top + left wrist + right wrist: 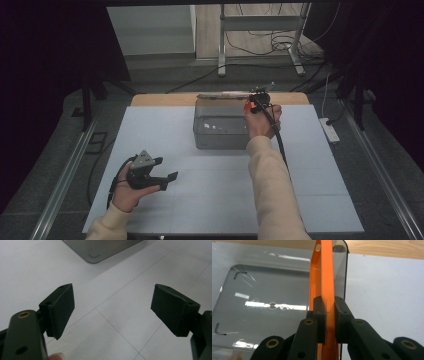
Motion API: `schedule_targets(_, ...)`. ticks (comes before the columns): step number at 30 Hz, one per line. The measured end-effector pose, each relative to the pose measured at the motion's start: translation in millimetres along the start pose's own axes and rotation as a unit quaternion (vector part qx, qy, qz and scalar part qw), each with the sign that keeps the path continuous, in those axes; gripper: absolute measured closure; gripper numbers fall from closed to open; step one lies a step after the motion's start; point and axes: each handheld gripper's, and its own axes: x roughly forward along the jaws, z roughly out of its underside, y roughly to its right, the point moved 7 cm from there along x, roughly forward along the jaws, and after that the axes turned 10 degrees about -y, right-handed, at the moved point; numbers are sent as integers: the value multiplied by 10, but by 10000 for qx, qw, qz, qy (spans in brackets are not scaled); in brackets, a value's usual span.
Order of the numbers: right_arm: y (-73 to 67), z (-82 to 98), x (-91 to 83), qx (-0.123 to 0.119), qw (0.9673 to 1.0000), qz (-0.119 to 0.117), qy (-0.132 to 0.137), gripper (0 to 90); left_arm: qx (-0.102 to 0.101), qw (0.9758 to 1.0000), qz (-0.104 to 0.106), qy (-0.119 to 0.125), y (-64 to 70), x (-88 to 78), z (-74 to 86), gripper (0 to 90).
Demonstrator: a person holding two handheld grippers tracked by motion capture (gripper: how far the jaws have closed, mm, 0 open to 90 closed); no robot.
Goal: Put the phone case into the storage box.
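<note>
At the far side of the worktop [150, 125], above the right end of a clear box [220, 131]: right gripper [251, 106] at the end of an outstretched forearm in a cream sleeve, hand wrapped round the handle, cable trailing back along the arm. Clamped tight on an orange phone case [323, 282], pads pressing both faces of it, case held edge-on and running away from the jaws over the box's right wall. Box see-through, with rounded corners, resting on the white sheet near the bare wooden strip at the worktop's far edge. Nothing to be seen inside the box [262, 295] but reflections on its floor.

Near the front left corner of the worktop: left gripper [167, 181], held low in a hand coming in from the bottom edge, grey plate on top, jaws pointing right and slightly away. Spread wide in the left gripper view [113, 310], nothing between the pads, only the white sheet below and a corner of the box [97, 250] farther off. Well apart from the right gripper and the case.
</note>
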Motion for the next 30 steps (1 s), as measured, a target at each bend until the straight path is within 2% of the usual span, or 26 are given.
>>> schedule_targets(11,-36,25,70,3,10000,56,-61,815,6,10000,-4,1,-3,-2,0,191)
schedule_targets(18,-76,42,98,-66,9997,227,-69,815,5,10000,11,2,2,-1,5,191)
schedule_targets(23,-98,49,118,-76,9997,232,-59,814,9,10000,8,5,-5,-7,9,191)
schedule_targets(30,-69,66,155,-44,9996,266,-77,813,9,10000,6,6,-8,-5,9,192)
